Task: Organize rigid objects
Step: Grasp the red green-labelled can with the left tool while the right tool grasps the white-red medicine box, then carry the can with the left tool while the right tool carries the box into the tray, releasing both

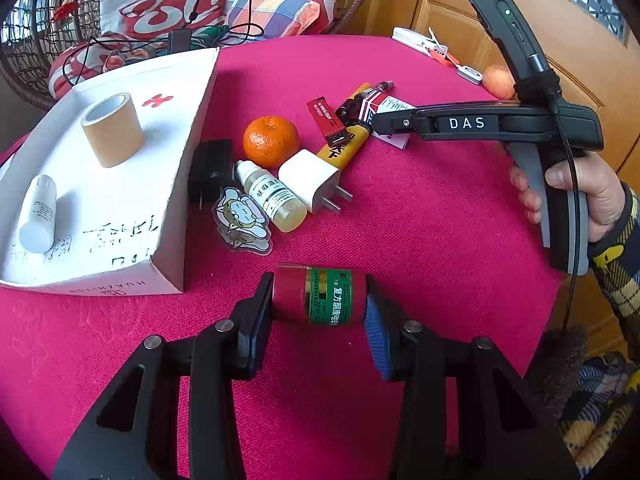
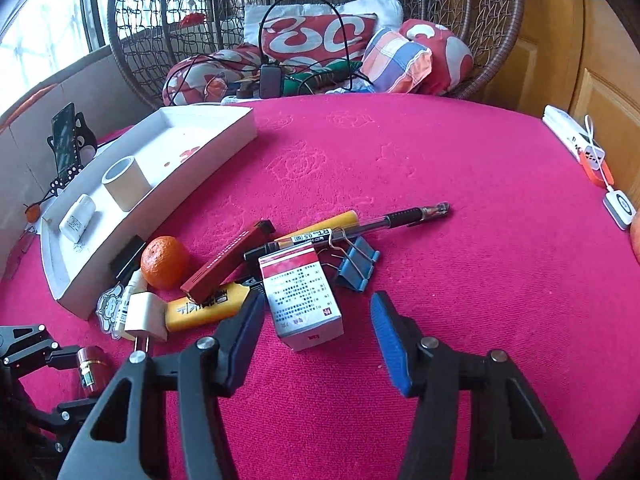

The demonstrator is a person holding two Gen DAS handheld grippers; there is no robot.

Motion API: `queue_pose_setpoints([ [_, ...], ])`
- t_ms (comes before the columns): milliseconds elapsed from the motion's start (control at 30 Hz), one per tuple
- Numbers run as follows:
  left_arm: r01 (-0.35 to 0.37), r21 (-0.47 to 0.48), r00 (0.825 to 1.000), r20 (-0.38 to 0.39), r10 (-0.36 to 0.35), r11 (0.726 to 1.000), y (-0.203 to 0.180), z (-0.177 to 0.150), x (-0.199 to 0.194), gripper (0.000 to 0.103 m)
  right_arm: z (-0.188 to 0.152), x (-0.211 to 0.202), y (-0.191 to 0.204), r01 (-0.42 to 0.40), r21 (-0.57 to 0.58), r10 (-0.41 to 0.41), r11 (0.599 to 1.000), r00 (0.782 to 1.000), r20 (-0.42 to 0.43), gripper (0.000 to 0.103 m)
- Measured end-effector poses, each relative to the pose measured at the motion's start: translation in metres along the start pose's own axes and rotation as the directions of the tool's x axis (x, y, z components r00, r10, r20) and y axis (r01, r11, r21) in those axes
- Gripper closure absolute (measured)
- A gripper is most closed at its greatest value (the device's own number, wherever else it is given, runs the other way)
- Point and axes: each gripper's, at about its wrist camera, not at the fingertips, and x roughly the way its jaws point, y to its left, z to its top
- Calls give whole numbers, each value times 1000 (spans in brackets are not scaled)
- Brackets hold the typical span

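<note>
Lying on its side on the pink-covered worktop [image 1: 420, 240], a small red medicine bottle [image 1: 318, 298] with a green label sat between the pads of the left tongs [image 1: 318, 312], which looked clamped on its two ends, cap against one pad and base against the other, though the far contact was hard to confirm from this angle. The bottle rested just in front of the corner of a white cardboard tray [image 1: 172, 184] that already held a roll of tan tape [image 1: 113, 130] and a small white tube [image 1: 38, 214]. The right tongs [image 2: 316, 332] stood apart over a small red and white medicine box [image 2: 304, 296], one pad beside its edge and the other clear of it, so nothing was gripped. That box leaned against a heap of a red lighter [image 2: 228, 260], a yellow lighter [image 2: 208, 306], a pen [image 2: 384, 222] and a blue binder clip [image 2: 358, 264], with a mandarin [image 2: 165, 262] nearby. The bottle was probably light, rigid and smooth, liable to roll or pivot if held only at its ends, so a grip across its labelled waist would seem steadier. The thin card box would likely dent under a hard squeeze and seemed best taken across its narrow sides.
</note>
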Motion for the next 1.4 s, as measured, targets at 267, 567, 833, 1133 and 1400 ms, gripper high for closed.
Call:
queue_pose_setpoints([
  [267,13,14,999,42,-14,1000,-7,-1,-10,63,-10,-14,7,21,-39,-20,999,999,29,71],
  [567,17,52,991,130,-24,998,-17,4,-31,63,-13,-74,7,-75,-3,74,997,987,143,72],
  [833,10,-27,979,203,-4,1000,5,9,-52,63,2,-86,27,-117,-32,121,993,972,199,72],
  [1133,-11,-104,962,269,39,995,37,11,-74,63,24,-84,53,-153,-96,170,984,965,200,72],
  [1400,-35,-200,950,299,95,979,79,16,-87,63,42,-76,89,-194,-175,226,965,956,186,72],
])
